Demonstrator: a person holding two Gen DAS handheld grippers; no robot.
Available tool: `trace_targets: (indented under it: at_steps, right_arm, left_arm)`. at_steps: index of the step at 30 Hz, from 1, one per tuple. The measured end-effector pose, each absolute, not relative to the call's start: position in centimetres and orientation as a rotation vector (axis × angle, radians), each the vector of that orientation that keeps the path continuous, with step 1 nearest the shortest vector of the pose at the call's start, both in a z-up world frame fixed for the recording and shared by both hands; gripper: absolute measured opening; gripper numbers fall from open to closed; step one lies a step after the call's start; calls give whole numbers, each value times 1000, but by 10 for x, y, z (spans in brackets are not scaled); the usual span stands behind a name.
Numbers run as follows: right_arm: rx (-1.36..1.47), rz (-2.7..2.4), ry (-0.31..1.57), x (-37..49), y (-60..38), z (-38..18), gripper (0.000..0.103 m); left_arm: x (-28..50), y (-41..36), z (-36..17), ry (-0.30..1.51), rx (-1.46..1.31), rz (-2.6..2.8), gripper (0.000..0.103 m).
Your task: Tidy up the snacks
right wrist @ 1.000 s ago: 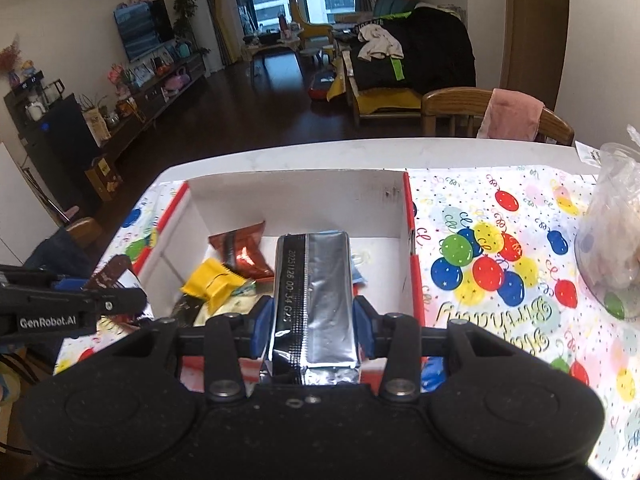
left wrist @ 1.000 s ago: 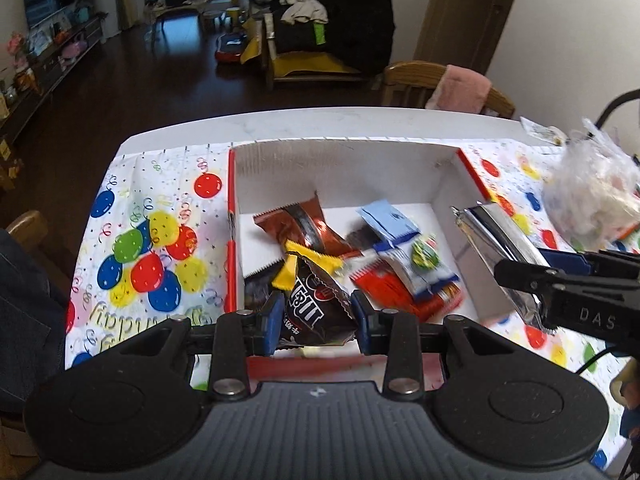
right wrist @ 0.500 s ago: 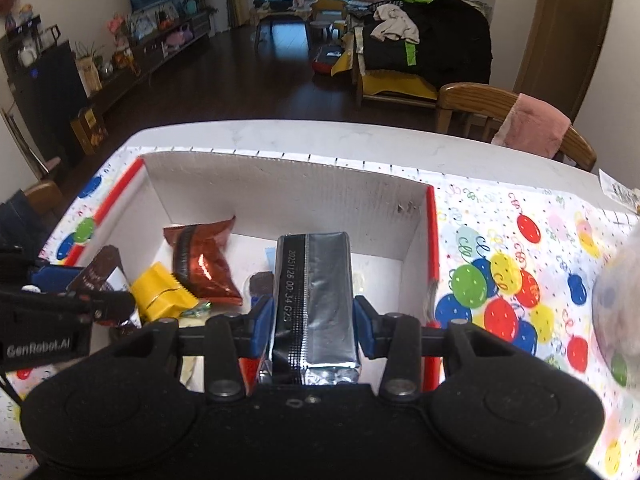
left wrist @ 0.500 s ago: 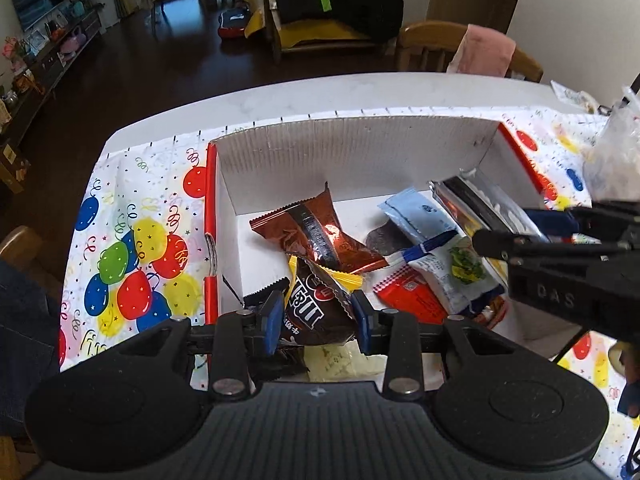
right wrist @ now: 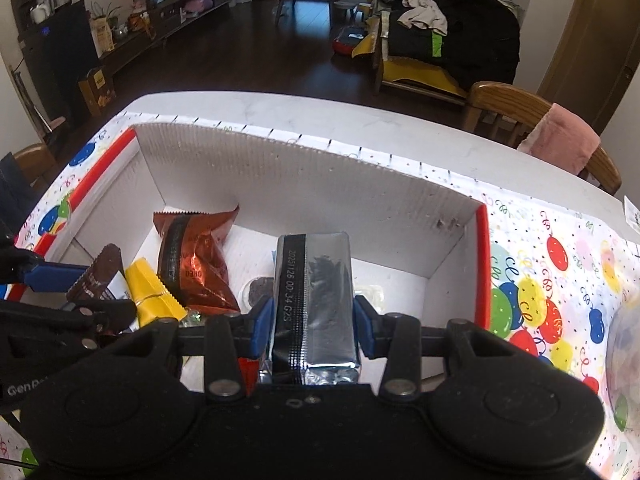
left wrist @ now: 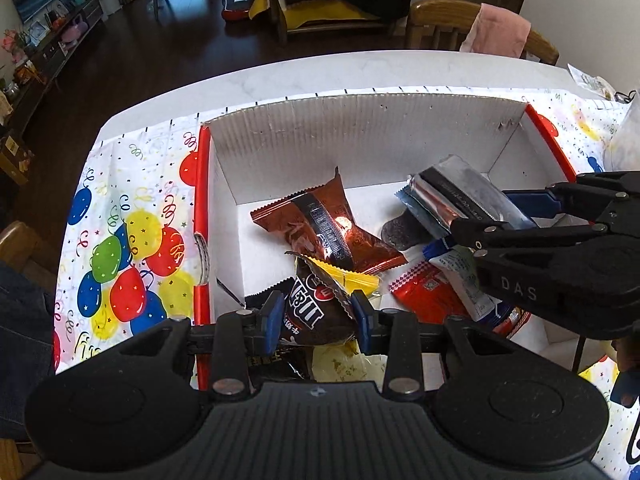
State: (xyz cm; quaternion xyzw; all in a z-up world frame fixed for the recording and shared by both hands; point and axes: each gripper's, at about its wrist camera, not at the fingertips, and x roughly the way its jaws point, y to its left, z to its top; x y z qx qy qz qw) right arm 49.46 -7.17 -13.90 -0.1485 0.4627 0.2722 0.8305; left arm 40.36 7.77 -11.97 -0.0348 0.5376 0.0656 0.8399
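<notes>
Left hand-held gripper [left wrist: 315,317]: blue pads closed on a brown chocolate-candy bag [left wrist: 316,312], held at the near end of the box, above other packets. Right hand-held gripper [right wrist: 312,322]: blue pads clamped on a silver foil packet [right wrist: 314,300] with a black printed strip down its left side; packet juts forward between the fingers, over the right half of the box; in the left wrist view the same packet [left wrist: 464,200] enters from the right, tilted, its far end above the box floor. Cardboard box [left wrist: 360,140]: open top, white corrugated inner walls, red outer edges, standing on the bench. Contents: shiny red-brown packet [left wrist: 324,228] near the middle, just beyond the candy bag; yellow wrapper [left wrist: 352,278] touching the candy bag's top; red-and-white packet [left wrist: 432,300] and pale blue-edged packet [left wrist: 460,276] to the right, partly under the right hand-held gripper; one dark round biscuit [left wrist: 398,232] loose on the floor beside the silver packet. Bench [left wrist: 320,72]: white, covered by a cloth with balloon print [left wrist: 120,260] on both sides of the box. Beyond: wooden chair [right wrist: 520,120] with a pink towel [right wrist: 560,140] over its back.
</notes>
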Motion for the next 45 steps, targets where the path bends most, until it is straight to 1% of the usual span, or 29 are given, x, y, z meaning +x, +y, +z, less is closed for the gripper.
trace_targets:
  at_steps: [4, 10, 11, 14, 17, 19, 21, 22, 26, 28, 29, 31, 33, 39, 41, 42, 43, 44, 45]
  right_arm:
    - [-312, 570, 983, 495, -75, -141, 41]
    - [-293, 572, 984, 490, -81, -138, 46]
    - [-288, 572, 981, 489, -83, -136, 47]
    - [-260, 579, 978, 484, -89, -130, 52]
    - [-238, 582, 966, 477, -95, -121, 53]
    - [-221, 592, 959, 473, -99, -114, 54]
    - [-205, 598, 946, 467, -103, -108, 61]
    - [-197, 603, 938, 464, -105, -105, 62]
    - [-175, 620, 919, 451, -109, -92, 64]
    - [-160, 626, 910, 445, -113, -86, 66]
    - [-151, 629, 904, 441, -115, -83, 70]
    - [-133, 634, 893, 435, -120, -77, 75]
    - [-110, 642, 882, 429, -124, -71, 81]
    - [-70, 645, 852, 410, -134, -58, 83]
    - [-68, 651, 835, 402, -135, -55, 84]
    - [-64, 653, 827, 399, -136, -53, 86]
    - [-59, 655, 818, 395, -138, -51, 91]
    - [-50, 659, 807, 392, -140, -48, 94]
    - [-43, 664, 798, 388, -142, -46, 94]
  left_arm:
    - [405, 77, -121, 1137, -82, 138, 35]
    - [402, 76, -120, 1139, -94, 141, 36]
    - [400, 76, -120, 1139, -101, 140, 38]
    - [396, 79, -117, 1131, -132, 133, 48]
    - [389, 80, -112, 1118, -141, 125, 49]
    - [384, 80, -108, 1106, -147, 121, 55]
    - [378, 80, -103, 1085, -154, 116, 64]
    - [375, 80, -101, 1076, -158, 116, 65]
    - [363, 81, -92, 1051, -167, 114, 65]
    - [356, 81, -87, 1036, -168, 112, 65]
    - [352, 81, -84, 1027, -168, 110, 65]
    - [345, 81, -78, 1009, -167, 104, 66]
    - [337, 81, -72, 990, -159, 106, 69]
    - [312, 80, -56, 936, -151, 99, 70]
    - [304, 79, -51, 917, -142, 101, 73]
    - [300, 79, -49, 906, -138, 105, 74]
    - [297, 79, -47, 896, -137, 108, 74]
    - [294, 80, -45, 891, -138, 110, 74]
    - [290, 80, -43, 885, -140, 108, 74]
